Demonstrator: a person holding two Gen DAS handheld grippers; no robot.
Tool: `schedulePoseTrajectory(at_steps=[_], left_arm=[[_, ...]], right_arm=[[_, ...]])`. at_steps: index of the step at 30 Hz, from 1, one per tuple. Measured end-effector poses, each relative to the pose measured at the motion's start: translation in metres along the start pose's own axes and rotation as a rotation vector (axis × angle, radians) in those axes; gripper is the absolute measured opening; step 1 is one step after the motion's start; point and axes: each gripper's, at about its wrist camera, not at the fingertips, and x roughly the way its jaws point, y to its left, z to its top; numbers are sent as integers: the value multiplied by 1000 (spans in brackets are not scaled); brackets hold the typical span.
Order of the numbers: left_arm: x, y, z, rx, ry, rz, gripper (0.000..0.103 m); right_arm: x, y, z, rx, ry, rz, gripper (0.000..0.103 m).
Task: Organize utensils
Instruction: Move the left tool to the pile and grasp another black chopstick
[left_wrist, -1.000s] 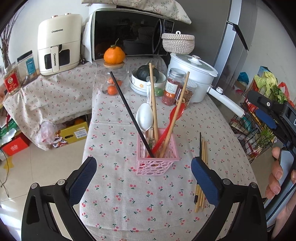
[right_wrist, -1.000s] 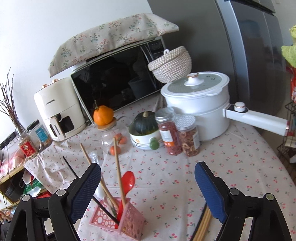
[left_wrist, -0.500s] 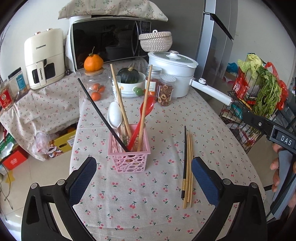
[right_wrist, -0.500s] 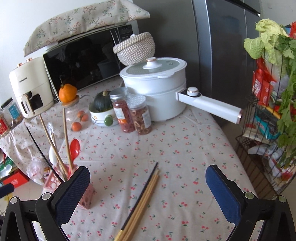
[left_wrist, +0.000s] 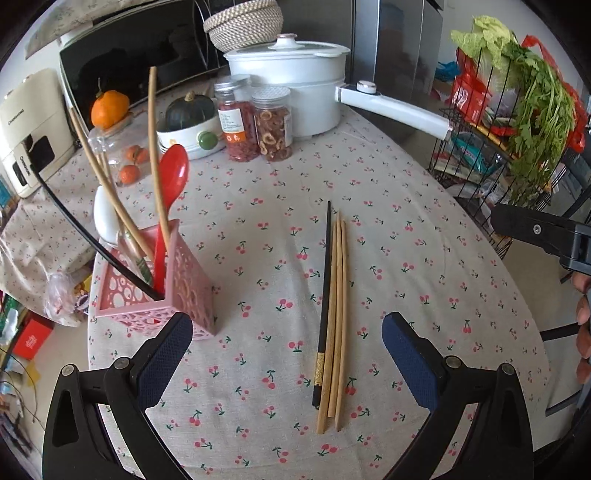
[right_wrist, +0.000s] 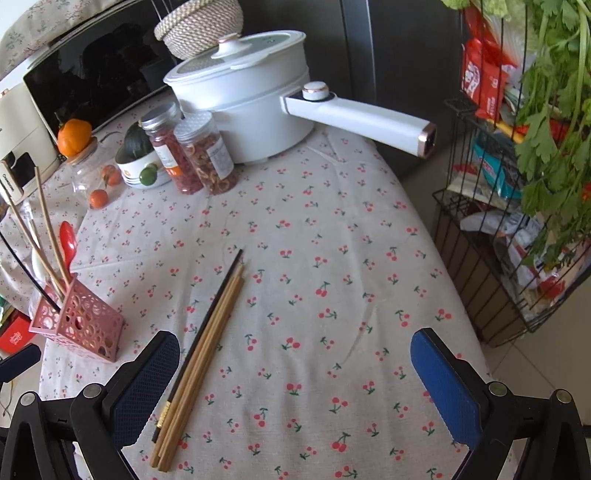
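Cherry-print cloth covers the kitchen table (left_wrist: 406, 236), and at the centre of the left wrist view lies a tight bundle of loose chopsticks (left_wrist: 334, 317): one glossy black stick with a gold band beside three plain bamboo ones, parallel, tips pointing to the upper frame. At centre left stands a pink perforated plastic holder (left_wrist: 173, 284), well apart from the bundle, holding a red plastic spoon (left_wrist: 171, 192), a white spoon, bamboo sticks and a black one. A white lidded pot with a long handle (left_wrist: 295, 92) sits at upper centre. Both the left gripper (left_wrist: 286, 354) and right gripper (right_wrist: 293, 387) hang wide open, gripping nothing.
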Motion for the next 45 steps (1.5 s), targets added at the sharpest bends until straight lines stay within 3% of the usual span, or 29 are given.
schedulePoseTrajectory(at_steps=[5,7,12,15,18,22,36,38,45], left_arm=[[49,-6,20,-72,99,-12,103],[67,-6,29,-93,122,-33,98],[99,-1,48,-127,153,-92,53],[113,-2,56,-136,173,-117,33],[123,-6,61,-135,190,-126,21],[136,-10,64,-135,217,-144,16],[156,-27,76,-74,257,-65,13],[157,-30,76,-60,260,-54,6],[112,-22,60,-27,190,-112,6]], right_arm=[[21,-23,3,43,59,-28,103],[28,-32,4,61,76,-35,103],[37,-47,9,80,92,-40,103],[42,-51,12,78,98,-41,103],[47,-54,13,80,105,-38,103],[53,-54,14,80,114,-35,103],[55,-52,11,80,128,-33,103],[56,-50,11,74,135,-33,103],[54,-38,7,59,140,-22,103]])
